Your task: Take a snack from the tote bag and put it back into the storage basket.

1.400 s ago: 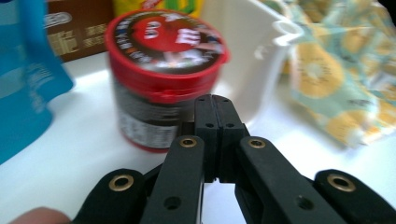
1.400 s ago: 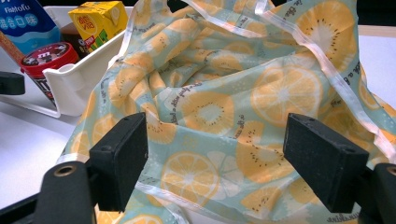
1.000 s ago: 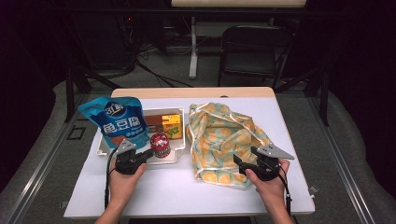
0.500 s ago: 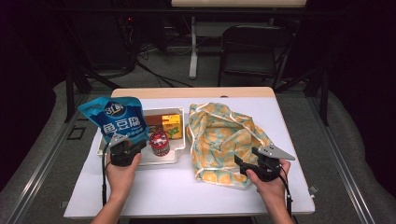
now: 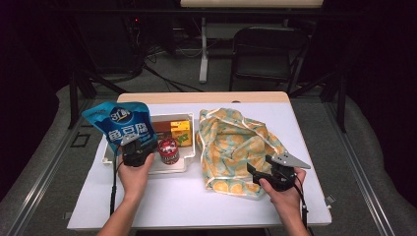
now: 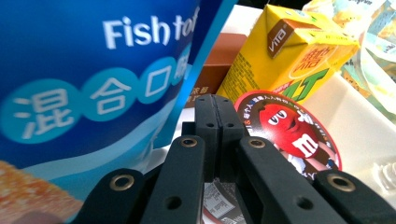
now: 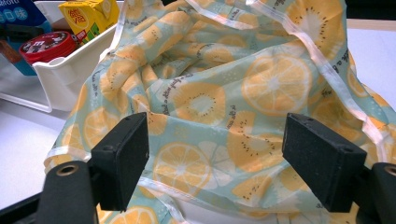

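A: Left gripper [image 6: 215, 112]?
B: Jaws pressed together, nothing between; the blue bag [image 6: 88, 88] is just left, the red tin [image 6: 292, 130] just right.
A: Right gripper [image 7: 215, 154]?
B: Spread wide, the cloth bag [image 7: 219, 93] just ahead.

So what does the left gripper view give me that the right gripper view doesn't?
Left gripper view alone: the left gripper with jaws shut together and nothing between them, close to the blue fish tofu bag, and a brown box behind.

Right gripper view alone: the right gripper with jaws open, the citrus-print cloth bag spread beyond them, and the white tray's outer wall.

Both: the red M&M tin and the yellow drink carton.
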`<state>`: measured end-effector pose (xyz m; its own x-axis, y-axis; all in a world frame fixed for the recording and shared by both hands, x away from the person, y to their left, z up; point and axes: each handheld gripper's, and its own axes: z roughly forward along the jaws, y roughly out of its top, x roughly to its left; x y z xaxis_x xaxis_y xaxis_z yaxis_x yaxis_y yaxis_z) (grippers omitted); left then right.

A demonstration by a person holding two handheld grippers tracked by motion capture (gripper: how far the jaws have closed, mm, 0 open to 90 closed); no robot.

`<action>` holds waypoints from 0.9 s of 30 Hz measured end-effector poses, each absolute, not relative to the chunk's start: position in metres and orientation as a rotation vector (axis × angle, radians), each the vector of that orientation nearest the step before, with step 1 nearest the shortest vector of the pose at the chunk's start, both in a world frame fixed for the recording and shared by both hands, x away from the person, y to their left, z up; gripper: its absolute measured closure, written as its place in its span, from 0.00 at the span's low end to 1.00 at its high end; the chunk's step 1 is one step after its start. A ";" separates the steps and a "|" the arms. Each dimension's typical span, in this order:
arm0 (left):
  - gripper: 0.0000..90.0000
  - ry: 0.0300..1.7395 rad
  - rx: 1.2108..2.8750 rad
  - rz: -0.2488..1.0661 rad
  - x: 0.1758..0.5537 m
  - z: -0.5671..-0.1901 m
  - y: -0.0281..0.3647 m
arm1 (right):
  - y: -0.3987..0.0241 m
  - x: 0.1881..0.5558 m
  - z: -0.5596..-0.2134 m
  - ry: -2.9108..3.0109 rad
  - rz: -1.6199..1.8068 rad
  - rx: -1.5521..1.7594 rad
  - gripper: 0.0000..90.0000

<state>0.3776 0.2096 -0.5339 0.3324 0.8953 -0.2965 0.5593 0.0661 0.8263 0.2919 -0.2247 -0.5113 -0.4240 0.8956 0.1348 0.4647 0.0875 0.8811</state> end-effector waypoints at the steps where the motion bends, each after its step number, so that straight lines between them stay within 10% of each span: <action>1: 1.00 1.341 1.616 0.420 0.378 -0.534 0.208 | -0.224 0.292 -0.512 1.931 1.294 1.334 0.25; 27: 1.00 1.314 1.689 0.399 0.359 -0.538 0.185 | -0.221 0.291 -0.514 1.939 1.278 1.334 0.25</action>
<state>0.3590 0.1851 -0.5380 0.3755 0.8858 -0.2726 0.5841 0.0022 0.8117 0.2911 -0.2206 -0.5135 -0.4242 0.8967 0.1265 0.4699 0.0985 0.8772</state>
